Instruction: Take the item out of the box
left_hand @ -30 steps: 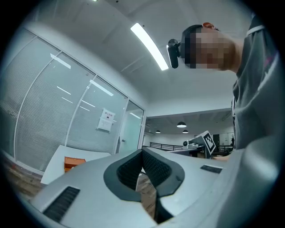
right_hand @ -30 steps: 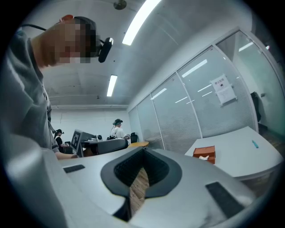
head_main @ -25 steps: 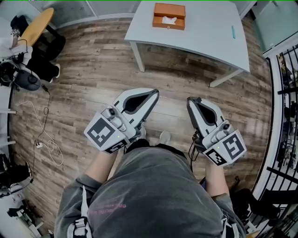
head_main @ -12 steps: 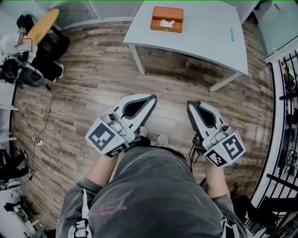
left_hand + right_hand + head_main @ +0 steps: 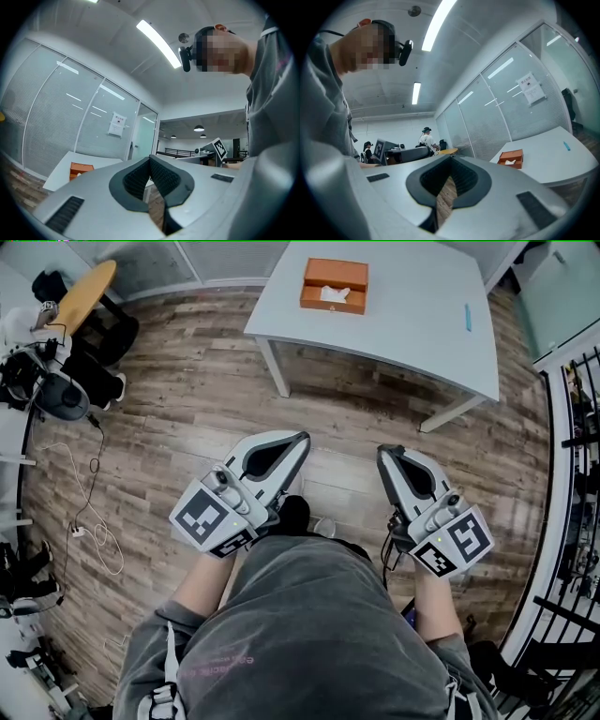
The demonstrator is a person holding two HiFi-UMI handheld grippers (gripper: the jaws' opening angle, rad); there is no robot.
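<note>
Left gripper closed; box lengthwise left-right

Bright, even indoor light is filling all views. Ceiling strip lights are glaring white in both gripper views. The table is casting a soft shadow on the wood floor. Fisheye distortion is bending the edges, black vignetting is ringing the gripper views, and the glass partitions are reflecting light streaks.

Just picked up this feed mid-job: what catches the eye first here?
The orange box, with a white item showing inside, sits on the pale table at the top of the head view, well away from both grippers. The left gripper and right gripper are held level over the wood floor, both shut and empty.
</note>
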